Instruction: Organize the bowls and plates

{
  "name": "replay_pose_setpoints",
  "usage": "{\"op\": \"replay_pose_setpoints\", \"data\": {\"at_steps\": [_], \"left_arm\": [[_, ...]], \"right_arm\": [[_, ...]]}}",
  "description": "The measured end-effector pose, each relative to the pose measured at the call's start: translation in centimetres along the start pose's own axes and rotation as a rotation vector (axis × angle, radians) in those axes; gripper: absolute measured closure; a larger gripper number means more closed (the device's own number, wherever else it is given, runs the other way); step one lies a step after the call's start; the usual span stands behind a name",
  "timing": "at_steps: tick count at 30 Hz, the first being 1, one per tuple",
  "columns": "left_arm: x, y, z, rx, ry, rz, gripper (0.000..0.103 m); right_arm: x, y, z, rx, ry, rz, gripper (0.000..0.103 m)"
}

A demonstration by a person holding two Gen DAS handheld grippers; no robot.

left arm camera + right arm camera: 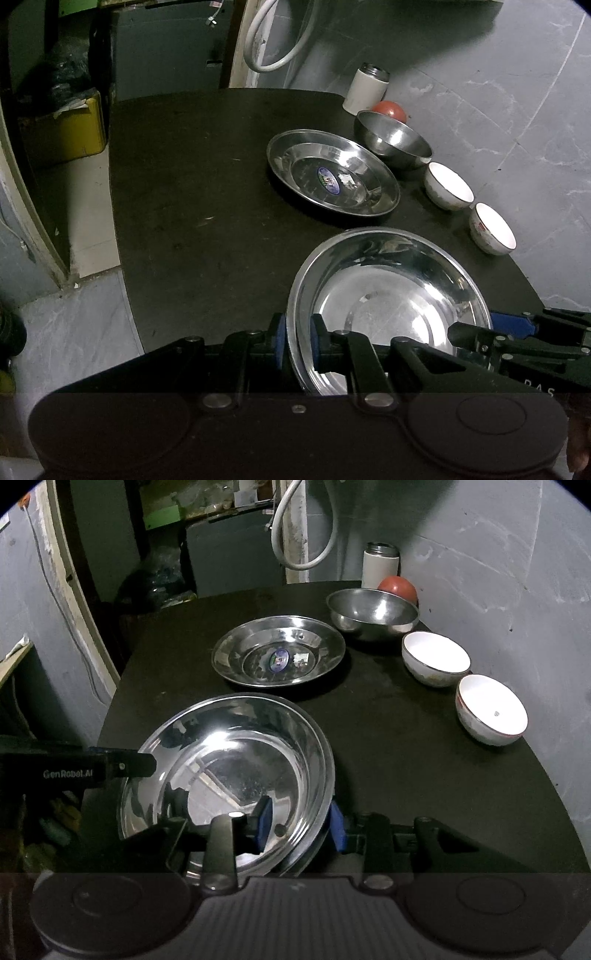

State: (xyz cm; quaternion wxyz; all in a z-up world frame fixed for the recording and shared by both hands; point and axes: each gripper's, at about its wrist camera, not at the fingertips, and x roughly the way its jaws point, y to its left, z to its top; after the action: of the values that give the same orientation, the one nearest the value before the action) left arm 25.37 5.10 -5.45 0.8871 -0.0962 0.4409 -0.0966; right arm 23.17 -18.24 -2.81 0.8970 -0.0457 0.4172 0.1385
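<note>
A large shiny steel plate (388, 295) (229, 757) is near the front of the black table (184, 184) (388, 757). Its doubled rim looks like two nested plates. My left gripper (298, 339) (144, 766) is shut on its left rim, one blue pad on each side. My right gripper (301, 825) (487, 326) straddles the right rim with its jaws somewhat apart, the inner pad off the plate's wall. Farther back lie a steel plate with a blue sticker (332, 173) (277, 650), a steel bowl (391, 140) (373, 613) and two white bowls (448, 184) (436, 657) (493, 230) (491, 709).
A white flask (365, 88) (380, 565) and a red ball (389, 110) (399, 587) stand at the table's back right corner by the grey wall. A yellow bin (62, 136) sits on the floor to the left. A white hose (295, 535) hangs behind the table.
</note>
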Motion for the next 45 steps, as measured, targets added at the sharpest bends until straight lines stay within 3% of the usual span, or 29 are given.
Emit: {"op": "replay_pose_setpoints", "data": {"at_steps": [12,14,20,28,34,45], "left_arm": [[0.3,0.1,0.4,-0.007,0.005,0.007,0.085],[0.2,0.2,0.5,-0.015,-0.002,0.011,0.071],[-0.2,1.3,2.0,-0.048,-0.055,0.041,0.035],[1.1,3.1,5.5,-0.115,-0.116,0.067,0.004],[3.4,3.9,8.5,-0.181,-0.126,0.08,0.001],[8.1,4.0,12.5,-0.158,-0.113,0.073,0.001]], "right_arm": [[0.3,-0.4,-0.2,0.006,0.015,0.01,0.062],[0.3,-0.5,-0.2,0.011,0.013,0.016,0.062],[0.4,-1.2,0.1,0.037,-0.001,0.023,0.044],[1.1,-2.6,1.8,0.099,-0.042,0.037,0.014],[2.5,-3.8,3.6,0.151,-0.079,0.05,0.003],[6.2,-4.8,7.2,0.176,-0.111,0.022,0.003]]}}
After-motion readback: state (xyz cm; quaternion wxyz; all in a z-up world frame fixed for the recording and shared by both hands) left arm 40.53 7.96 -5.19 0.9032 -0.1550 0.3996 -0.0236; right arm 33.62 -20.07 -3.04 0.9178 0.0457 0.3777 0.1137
